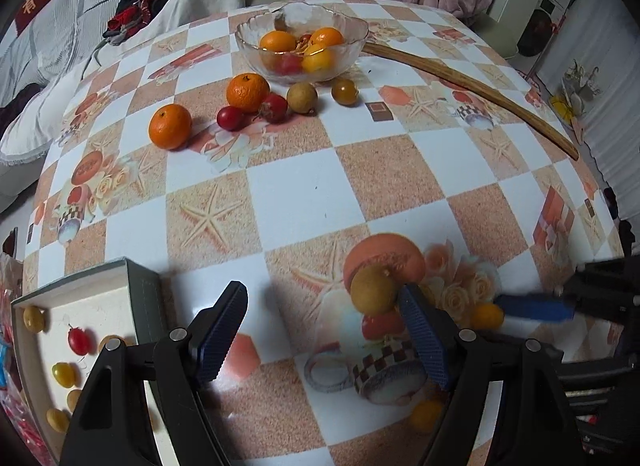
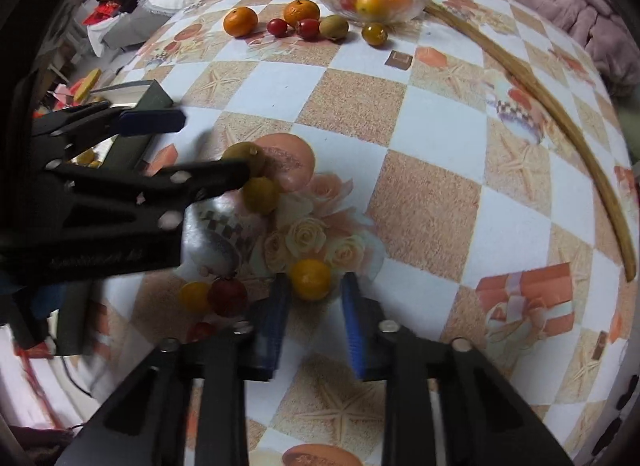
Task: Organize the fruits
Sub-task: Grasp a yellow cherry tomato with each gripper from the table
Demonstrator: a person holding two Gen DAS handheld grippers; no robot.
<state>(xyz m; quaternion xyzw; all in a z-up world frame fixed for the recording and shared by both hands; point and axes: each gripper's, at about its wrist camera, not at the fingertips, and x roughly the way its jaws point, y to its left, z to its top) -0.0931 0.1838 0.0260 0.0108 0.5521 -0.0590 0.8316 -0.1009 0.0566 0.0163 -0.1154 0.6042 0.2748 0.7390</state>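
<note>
My left gripper (image 1: 320, 330) hangs open over the checked tablecloth. A brown round fruit (image 1: 372, 290) lies just beyond its right fingertip, with a red tomato (image 1: 380, 324) beside it; nothing sits between the pads. In the right wrist view, my right gripper (image 2: 314, 278) is shut on a small yellow-orange fruit (image 2: 310, 280) at its fingertips, low on the table. A yellow fruit (image 2: 194, 296) and a red one (image 2: 228, 296) lie just left of it. The left gripper (image 2: 208, 145) shows there too, above the brown fruit (image 2: 240, 153).
A grey-walled box (image 1: 140, 290) holding several small fruits stands at the near left. At the far side a glass bowl (image 1: 240, 35) holds oranges, with two oranges (image 1: 170, 125) and several small fruits in front. A long wooden stick (image 1: 472, 85) curves along the right.
</note>
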